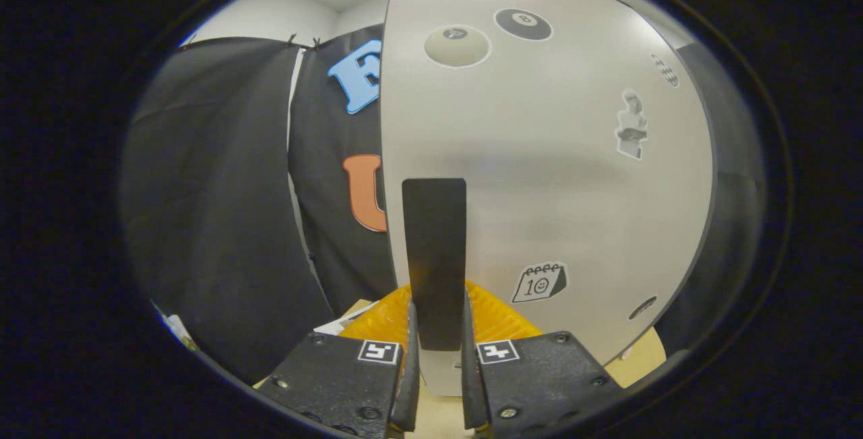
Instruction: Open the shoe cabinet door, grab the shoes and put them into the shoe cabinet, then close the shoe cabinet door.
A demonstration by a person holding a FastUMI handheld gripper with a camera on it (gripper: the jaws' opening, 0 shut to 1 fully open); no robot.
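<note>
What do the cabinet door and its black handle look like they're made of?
Cabinet door: smooth matte light panel, probably laminated board or painted metal; soft sheen, stickers lying flat on it. Handle: flat dark strip with a dull finish, plastic or coated metal; can't tell which. The gripper is closed on it.

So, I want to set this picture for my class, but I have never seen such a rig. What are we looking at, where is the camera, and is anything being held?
This is a hand-held tool with two-finger tongs, carried by a person. The camera rides on it and looks forward along the fingers, seen at the bottom. Right ahead is the pale shoe cabinet door, dotted with stickers, such as a small calendar. The dark upright strip is the door's handle. Its lower end sits between the fingers, which appear closed on it. Behind hangs the booth's black cloth wall.
</note>
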